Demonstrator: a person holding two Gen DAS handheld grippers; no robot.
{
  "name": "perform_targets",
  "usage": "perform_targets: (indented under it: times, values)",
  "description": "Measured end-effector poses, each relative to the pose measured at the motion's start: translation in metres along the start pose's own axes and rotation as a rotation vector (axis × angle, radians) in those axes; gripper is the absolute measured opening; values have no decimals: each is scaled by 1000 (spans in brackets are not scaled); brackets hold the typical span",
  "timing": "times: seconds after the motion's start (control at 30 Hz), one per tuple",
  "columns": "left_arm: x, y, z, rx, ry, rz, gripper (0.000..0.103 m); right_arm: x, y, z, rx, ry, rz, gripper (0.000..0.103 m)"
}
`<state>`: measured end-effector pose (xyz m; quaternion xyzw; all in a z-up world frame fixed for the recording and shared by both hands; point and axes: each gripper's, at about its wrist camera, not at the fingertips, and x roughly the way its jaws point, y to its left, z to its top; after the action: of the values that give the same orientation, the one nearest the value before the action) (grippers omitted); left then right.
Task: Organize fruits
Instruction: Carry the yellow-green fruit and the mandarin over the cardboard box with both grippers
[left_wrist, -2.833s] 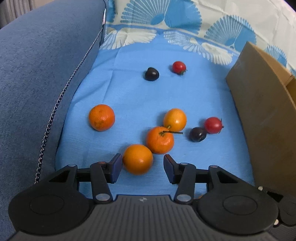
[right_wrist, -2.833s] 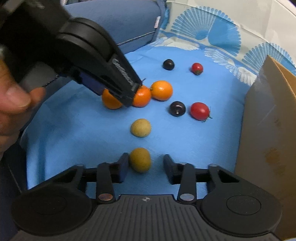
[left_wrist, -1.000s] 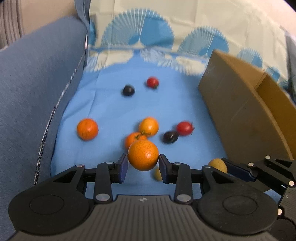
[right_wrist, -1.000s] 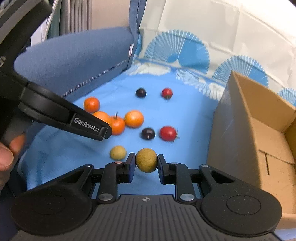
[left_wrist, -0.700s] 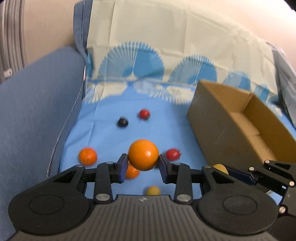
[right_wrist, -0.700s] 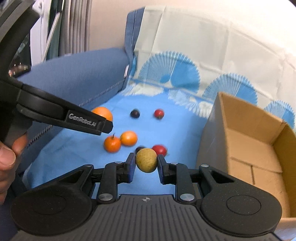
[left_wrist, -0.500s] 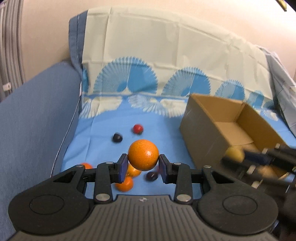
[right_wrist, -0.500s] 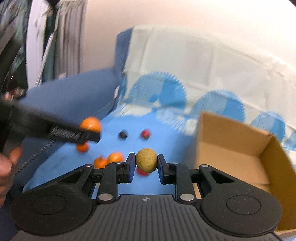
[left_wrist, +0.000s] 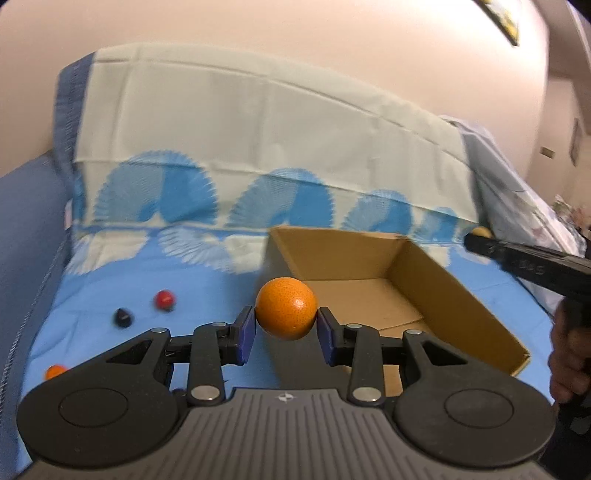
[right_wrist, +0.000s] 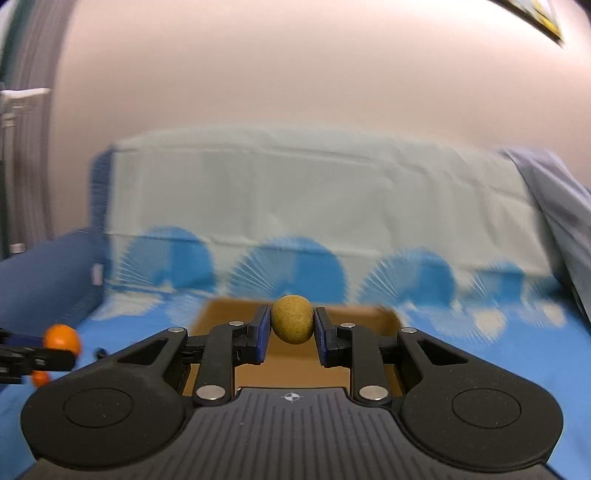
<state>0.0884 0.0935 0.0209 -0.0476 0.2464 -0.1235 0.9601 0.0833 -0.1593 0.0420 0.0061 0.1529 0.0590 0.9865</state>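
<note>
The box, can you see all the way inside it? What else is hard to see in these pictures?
- Box: in the left view, the left tool and its orange hide the near corner.
- Box in the right view: blurred, mostly behind the right tool and its yellowish fruit.
- Small dark fruit and red fruit: blurred, kind unclear.
- Other fruit on the cloth: mostly hidden behind the left tool.

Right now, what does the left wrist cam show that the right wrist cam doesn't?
Left wrist only: the inside floor of the cardboard box, bare as far as visible; a red fruit and a dark fruit on the blue cloth; the left hand-held gripper shut on the orange.

Right wrist only: the right hand-held gripper shut on a yellow-brown fruit, seen up close.

Both: the box, the fan-print cloth, the held orange, and the other gripper from the side.
</note>
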Motion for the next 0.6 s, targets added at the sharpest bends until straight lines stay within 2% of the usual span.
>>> perform_targets:
  times: [0.17, 0.37, 0.6]
  values:
    - [18, -16, -7, 14, -21, -33, 40, -1, -21, -14, -1, 17, -85, 26]
    - [44, -35, -7, -5, -30, -95, 40, 5, -29, -21, 3, 39, -120, 26]
    - [59, -67, -12, 83, -56, -162, 40, 9, -35, -26, -60, 48, -147, 26]
